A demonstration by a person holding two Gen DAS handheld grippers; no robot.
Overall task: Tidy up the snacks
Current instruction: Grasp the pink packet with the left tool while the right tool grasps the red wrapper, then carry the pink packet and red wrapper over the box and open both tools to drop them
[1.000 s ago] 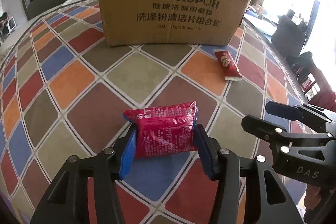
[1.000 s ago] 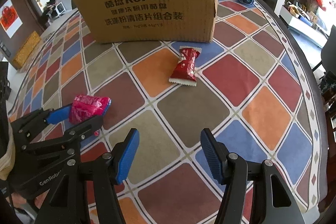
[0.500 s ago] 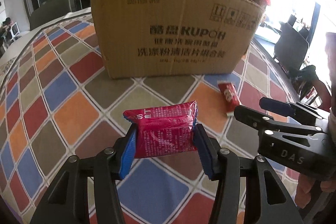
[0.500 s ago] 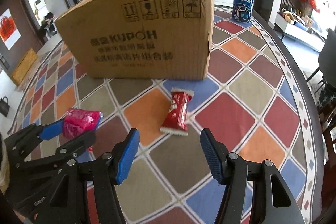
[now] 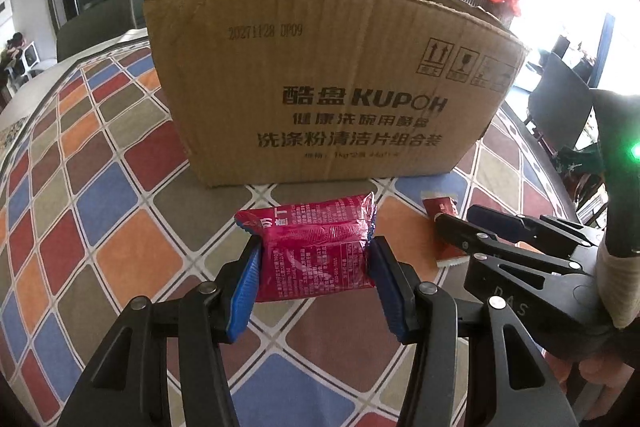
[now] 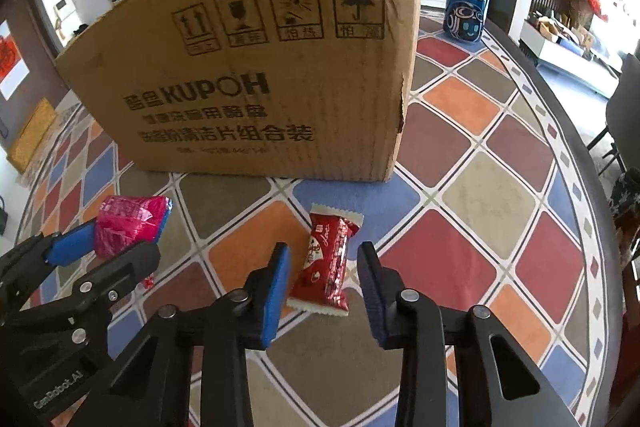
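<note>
My left gripper (image 5: pixel 314 267) is shut on a pink snack packet (image 5: pixel 316 247) and holds it above the table, short of the open cardboard box (image 5: pixel 320 83). The packet also shows in the right wrist view (image 6: pixel 130 223). My right gripper (image 6: pixel 324 275) is open, its blue pads on either side of a red snack bar (image 6: pixel 326 267) that lies on the tablecloth in front of the box (image 6: pixel 256 67). The red bar shows partly hidden behind the right gripper in the left wrist view (image 5: pixel 440 207).
A blue Pepsi can (image 6: pixel 466 11) stands behind the box's right corner. The patterned tablecloth (image 6: pixel 480 195) covers a round table whose edge curves along the right. Chairs (image 5: pixel 556 107) stand beyond the edge.
Both grippers have moved forward toward the box. The left one has risen with the pink packet. The right one has come down around the red bar, still open.
</note>
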